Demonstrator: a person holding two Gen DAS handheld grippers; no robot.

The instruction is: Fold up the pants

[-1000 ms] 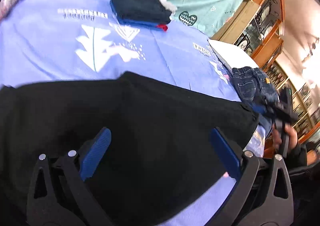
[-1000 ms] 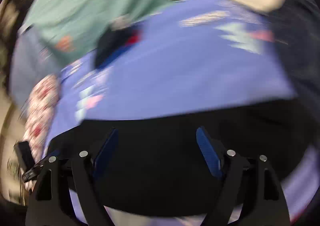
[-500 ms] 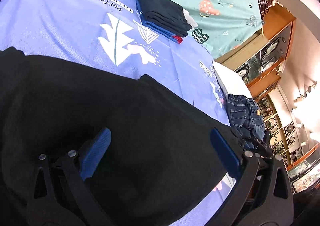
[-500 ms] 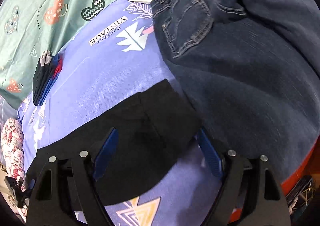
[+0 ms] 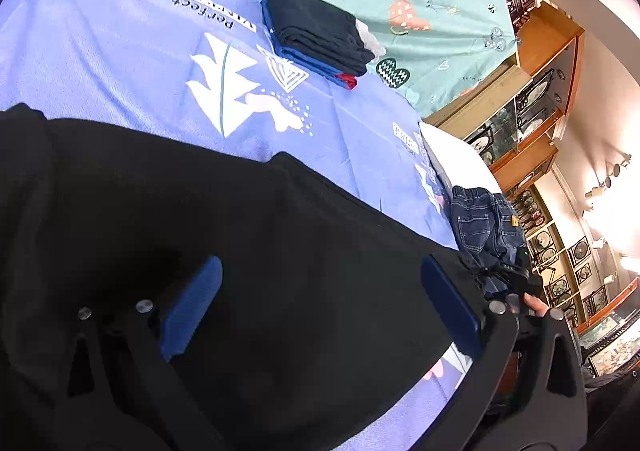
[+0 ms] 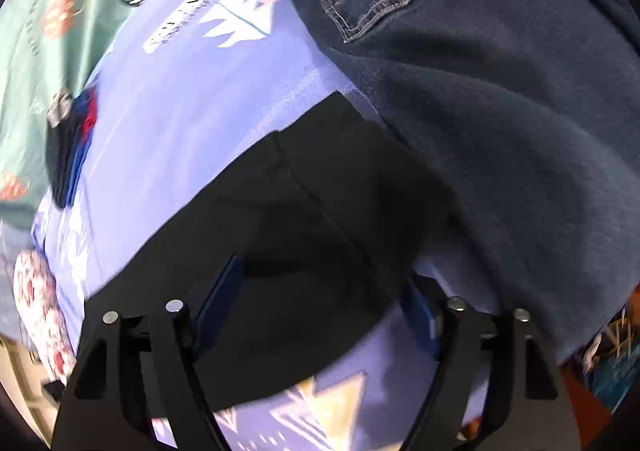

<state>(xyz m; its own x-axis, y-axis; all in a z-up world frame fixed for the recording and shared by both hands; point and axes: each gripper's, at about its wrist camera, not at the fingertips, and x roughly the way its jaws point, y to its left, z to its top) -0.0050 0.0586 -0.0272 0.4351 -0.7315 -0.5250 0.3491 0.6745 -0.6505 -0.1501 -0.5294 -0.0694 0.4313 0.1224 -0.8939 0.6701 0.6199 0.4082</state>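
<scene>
Black pants (image 5: 256, 251) lie spread flat on the purple printed bedsheet (image 5: 120, 63). My left gripper (image 5: 320, 307) is open and empty, hovering low over the middle of the pants, its blue pads wide apart. In the right wrist view the pants' end (image 6: 312, 211) lies right in front of my right gripper (image 6: 320, 303), which is open and empty, its jaws straddling the fabric's edge. The right gripper also shows in the left wrist view (image 5: 516, 283) at the pants' far right end.
A pile of dark blue jeans (image 6: 500, 91) lies right beside the pants' end, also seen in the left wrist view (image 5: 484, 219). A stack of folded clothes (image 5: 320, 35) sits at the back of the bed. Wooden display cabinets (image 5: 532, 123) stand beyond the bed's right edge.
The right gripper swung from a blurred sideways view to the pants' right end and moved closer to it. The left gripper shifted slightly over the pants. Both stayed open.
</scene>
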